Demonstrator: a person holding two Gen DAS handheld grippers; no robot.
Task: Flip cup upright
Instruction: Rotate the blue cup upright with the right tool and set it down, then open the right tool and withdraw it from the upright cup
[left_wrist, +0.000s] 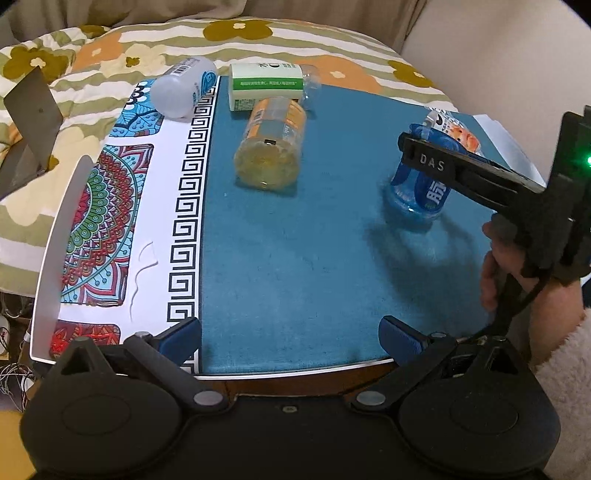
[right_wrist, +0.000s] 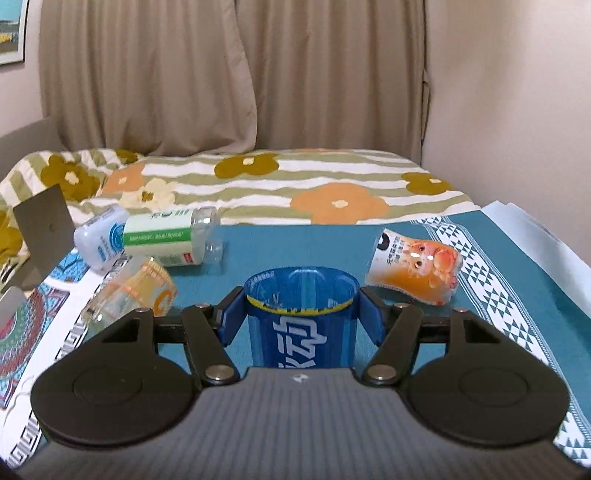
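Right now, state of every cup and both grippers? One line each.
blue cup: upright, open end up, gripped between the right gripper's pads
right gripper: shut on blue cup
left gripper: open, holding nothing
yellow cup: on its side
green-label cup: on its side
white cup: on its side
orange cartoon cup: lying tilted on its side

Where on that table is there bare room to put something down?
The teal cloth lies bare between the yellow cup, the blue cup and the near edge. The far left corner is crowded with the white bottle and green-label bottle.
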